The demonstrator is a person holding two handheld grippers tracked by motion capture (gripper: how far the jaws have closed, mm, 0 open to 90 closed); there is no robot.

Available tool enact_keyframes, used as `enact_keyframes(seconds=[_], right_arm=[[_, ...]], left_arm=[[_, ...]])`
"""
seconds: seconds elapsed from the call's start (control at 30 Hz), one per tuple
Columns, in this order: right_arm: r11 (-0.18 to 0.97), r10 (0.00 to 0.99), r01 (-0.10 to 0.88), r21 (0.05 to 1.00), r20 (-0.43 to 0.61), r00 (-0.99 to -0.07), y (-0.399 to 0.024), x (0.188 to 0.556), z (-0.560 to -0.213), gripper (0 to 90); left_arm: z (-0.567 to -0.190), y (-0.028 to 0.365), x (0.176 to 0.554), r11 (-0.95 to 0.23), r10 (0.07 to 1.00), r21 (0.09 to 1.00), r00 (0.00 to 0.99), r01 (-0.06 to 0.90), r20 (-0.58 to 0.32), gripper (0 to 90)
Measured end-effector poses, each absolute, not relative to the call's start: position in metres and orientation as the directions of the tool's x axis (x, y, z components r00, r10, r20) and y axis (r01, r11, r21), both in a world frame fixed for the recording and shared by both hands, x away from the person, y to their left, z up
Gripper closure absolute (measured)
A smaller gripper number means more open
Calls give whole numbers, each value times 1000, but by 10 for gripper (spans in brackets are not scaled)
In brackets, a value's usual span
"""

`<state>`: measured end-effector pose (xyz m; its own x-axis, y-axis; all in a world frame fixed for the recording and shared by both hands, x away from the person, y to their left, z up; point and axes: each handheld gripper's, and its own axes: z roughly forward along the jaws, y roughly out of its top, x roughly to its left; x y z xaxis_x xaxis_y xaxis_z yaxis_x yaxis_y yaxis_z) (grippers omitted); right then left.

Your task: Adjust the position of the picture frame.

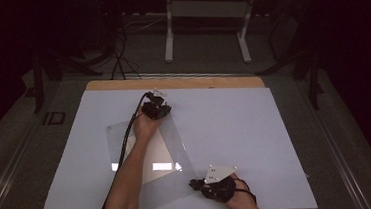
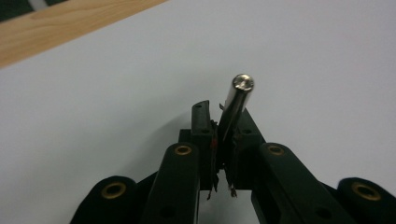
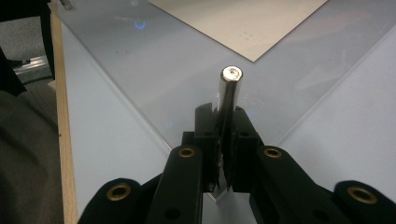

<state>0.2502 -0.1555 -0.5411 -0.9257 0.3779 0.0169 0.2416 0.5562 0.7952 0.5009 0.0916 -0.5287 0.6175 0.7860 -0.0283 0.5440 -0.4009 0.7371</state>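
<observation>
Each gripper holds a small shiny metal pin. The left gripper point(image 1: 155, 108) is far on the bench point(image 1: 234, 115), its jaws squeezed tight on its pin point(image 2: 236, 105). The right gripper point(image 1: 196, 184) is near, jaws tight on the other pin point(image 3: 229, 93), over the clear sheet point(image 1: 177, 150). The smooth pins could slip or tilt, because the grip is so narrow.

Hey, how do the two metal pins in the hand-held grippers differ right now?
The left pin leans to the right between its jaws; the right pin stands nearly straight. The left pin is over the bare white mat, near its far edge; the right pin is over the clear sheet, near the front. Both are shiny steel cylinders, each clamped in a shut hand-held gripper.
</observation>
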Motion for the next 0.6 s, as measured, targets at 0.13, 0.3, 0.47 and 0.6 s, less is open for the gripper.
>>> enact_keyframes(seconds=[0.13, 0.3, 0.47, 0.6], right_arm=[[525, 395, 280, 804, 61, -917, -158, 252, -539, 844], [465, 432, 327, 822, 112, -895, -165, 257, -532, 831], [445, 459, 330, 833, 104, -882, -176, 264, -522, 831], [389, 510, 375, 841, 142, -848, -187, 272, -517, 817]], left_arm=[[-525, 91, 501, -425, 784, 730, 620, 535, 2, 845], [-514, 93, 503, -436, 788, 726, 615, 531, 24, 846], [-506, 97, 504, -448, 802, 705, 596, 550, 43, 842], [-501, 107, 505, -438, 817, 692, 575, 574, 40, 840]])
